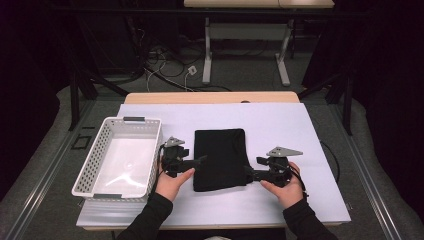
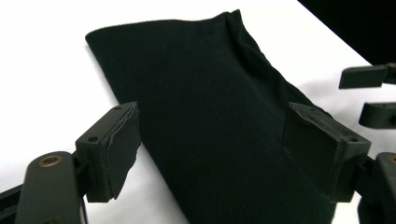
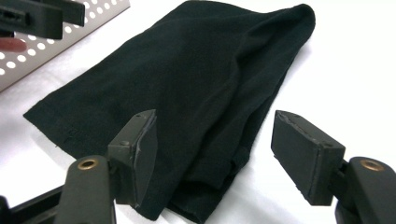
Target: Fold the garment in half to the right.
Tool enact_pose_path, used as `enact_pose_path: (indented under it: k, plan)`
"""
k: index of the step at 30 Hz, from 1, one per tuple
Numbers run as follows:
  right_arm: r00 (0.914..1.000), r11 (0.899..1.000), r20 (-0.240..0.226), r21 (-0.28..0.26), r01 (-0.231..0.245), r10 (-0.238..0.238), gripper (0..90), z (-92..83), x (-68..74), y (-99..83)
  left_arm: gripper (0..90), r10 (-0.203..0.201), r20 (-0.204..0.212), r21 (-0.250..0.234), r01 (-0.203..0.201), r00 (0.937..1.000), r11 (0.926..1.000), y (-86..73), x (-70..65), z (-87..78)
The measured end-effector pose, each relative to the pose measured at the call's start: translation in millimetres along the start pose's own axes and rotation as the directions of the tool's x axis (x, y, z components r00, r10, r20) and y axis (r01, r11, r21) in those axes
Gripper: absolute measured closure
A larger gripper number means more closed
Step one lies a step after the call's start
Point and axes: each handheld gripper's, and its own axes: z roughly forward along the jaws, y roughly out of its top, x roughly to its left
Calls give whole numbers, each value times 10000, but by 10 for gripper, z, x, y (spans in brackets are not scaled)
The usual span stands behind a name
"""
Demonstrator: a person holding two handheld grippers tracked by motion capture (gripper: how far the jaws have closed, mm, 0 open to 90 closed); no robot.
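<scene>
I see one table (image 1: pixel 280 120) carrying one white perforated basket (image 1: pixel 95 160) at its left and one folded black cloth (image 1: pixel 220 157) lying flat at centre, just beside the basket. My two grippers flank the cloth: the left gripper (image 1: pixel 200 160) and the right gripper (image 1: pixel 248 172) each stand open at its near corners, gripping nothing.

black cloth (image 1: pixel 220 157) | folded, flat | on white table, beside basket

Black cloth (image 1: pixel 220 159) matt, soft-woven; basket (image 1: pixel 91 165) perforated white plastic; table sheet (image 1: pixel 280 125) smooth, matt white.
</scene>
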Motion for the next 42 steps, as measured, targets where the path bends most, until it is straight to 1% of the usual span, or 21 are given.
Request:
enact_pose_path:
  k: [9,15,20,23,24,27,31,36,39,42]
  plan:
    - [10000,9998,53,-191,45,-44,250,-1,8,4,165,151,1,43,-151,9999,9999,-145,-41,-68]
    - [10000,9996,65,-290,51,-49,205,0,16,7,165,-11,192,-47,12,9998,10000,-252,-65,-57]
    - [9993,9993,170,-182,327,-324,201,12,14,1,166,-16,201,155,13,9998,9999,-332,-69,-4]
    - [9993,9993,173,-146,347,-345,201,20,24,-3,166,-112,234,278,105,9997,9996,-372,-58,20]
    - [9989,9990,201,-110,423,-420,201,23,24,-5,166,-222,240,329,214,9995,9992,-390,-55,32]
    - [9988,9990,218,-18,448,-447,201,33,30,-10,167,-372,317,493,356,9988,9982,-426,-46,68]
    - [9987,9990,223,48,452,-453,201,42,32,-14,181,-503,233,682,486,9985,9965,-461,-35,108]
    - [9987,9990,274,82,434,-436,201,43,19,-15,209,-516,209,831,498,9984,9953,-483,-27,115]
    - [9990,9992,258,98,376,-378,201,43,18,-16,242,-585,282,978,555,9979,9937,-497,-21,128]
    - [9990,9993,268,99,365,-368,201,42,15,-18,260,-546,288,959,516,9981,9941,-501,-25,136]
